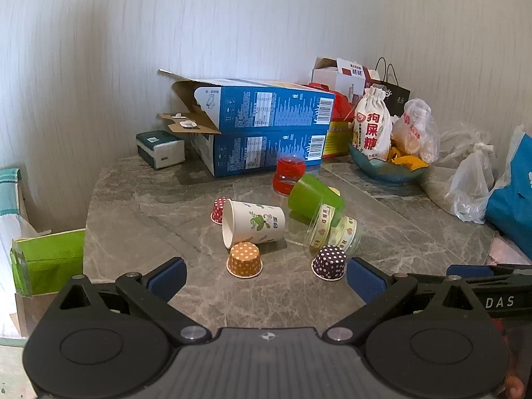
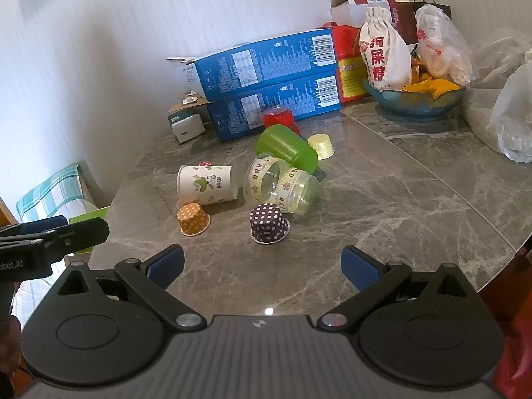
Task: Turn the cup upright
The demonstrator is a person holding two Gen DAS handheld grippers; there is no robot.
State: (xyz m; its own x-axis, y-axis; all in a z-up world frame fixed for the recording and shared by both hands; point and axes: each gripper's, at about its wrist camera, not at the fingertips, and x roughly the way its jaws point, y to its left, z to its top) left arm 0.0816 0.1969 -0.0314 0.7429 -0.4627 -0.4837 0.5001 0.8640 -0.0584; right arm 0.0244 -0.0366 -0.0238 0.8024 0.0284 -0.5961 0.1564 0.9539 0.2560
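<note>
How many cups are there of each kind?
Small dotted paper cups: 4 (orange, purple, red, yellow)
Big paper cup: 1
Plastic cups: 3 (green, clear, red)
Total: 8

Wall (image 1: pixel 232 16): white, fine vertical ribbed texture, meeting at a corner behind the bench. Bench (image 2: pixel 382 199): grey marble-patterned top with pale veining, rounded edge, glossy, carrying a small bright light reflection. Beside the bench's left edge: teal-and-white checked fabric (image 2: pixel 50 189).
</note>
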